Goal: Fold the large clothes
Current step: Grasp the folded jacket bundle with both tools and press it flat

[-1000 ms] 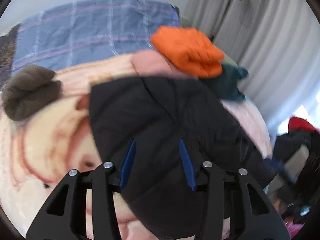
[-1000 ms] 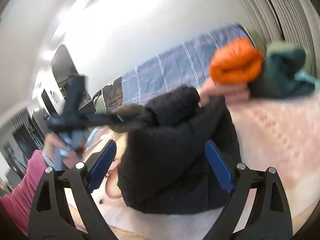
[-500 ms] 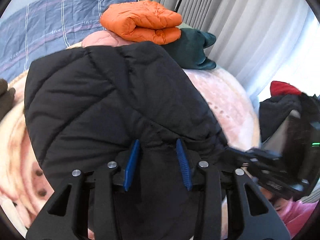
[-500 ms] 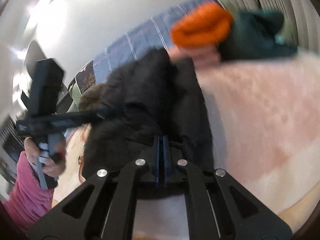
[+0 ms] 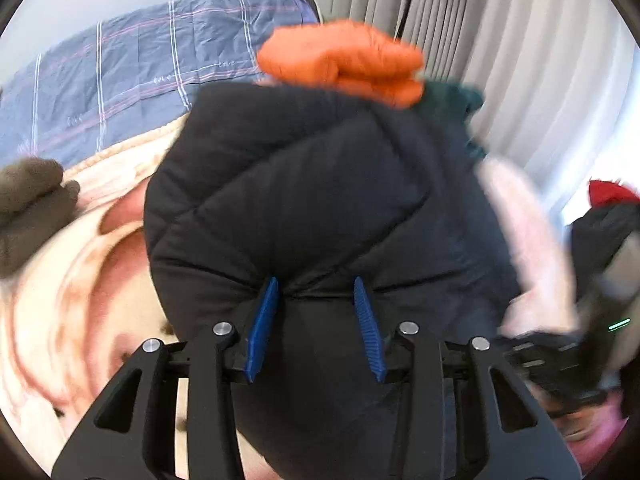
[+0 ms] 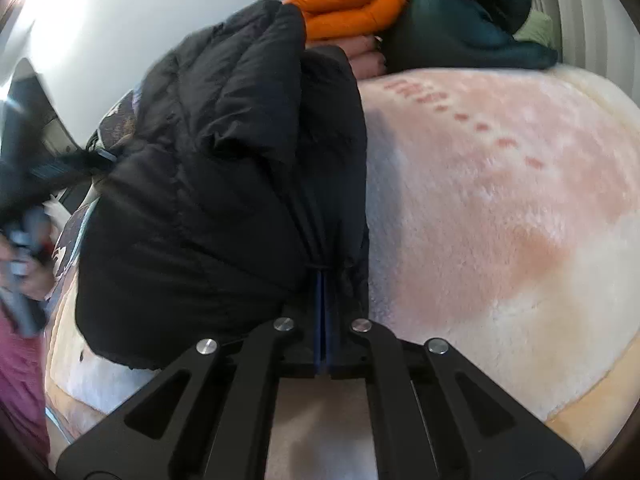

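Note:
A black puffer jacket (image 5: pixel 320 200) lies bunched on a pink and cream fleece blanket (image 6: pixel 500 200). My left gripper (image 5: pixel 316 292) has its blue fingers partly closed around a thick fold of the jacket, with fabric filling the gap. My right gripper (image 6: pixel 323 276) is shut on the jacket's (image 6: pixel 224 168) edge, blue pads pressed together, and holds it lifted off the blanket. The left gripper also shows blurred at the left of the right wrist view (image 6: pixel 60 168).
A folded orange jacket (image 5: pixel 344 64) rests on a folded pink garment (image 6: pixel 364 56) behind the black one, with a dark green garment (image 6: pixel 468 28) beside it. A brown garment (image 5: pixel 28 204) lies at left. Blue plaid bedding (image 5: pixel 120 80) and grey curtains (image 5: pixel 500 60) stand behind.
My right gripper closed on the jacket's edge and lifted it. My left gripper took hold of a fold and moved the jacket up toward the orange pile.

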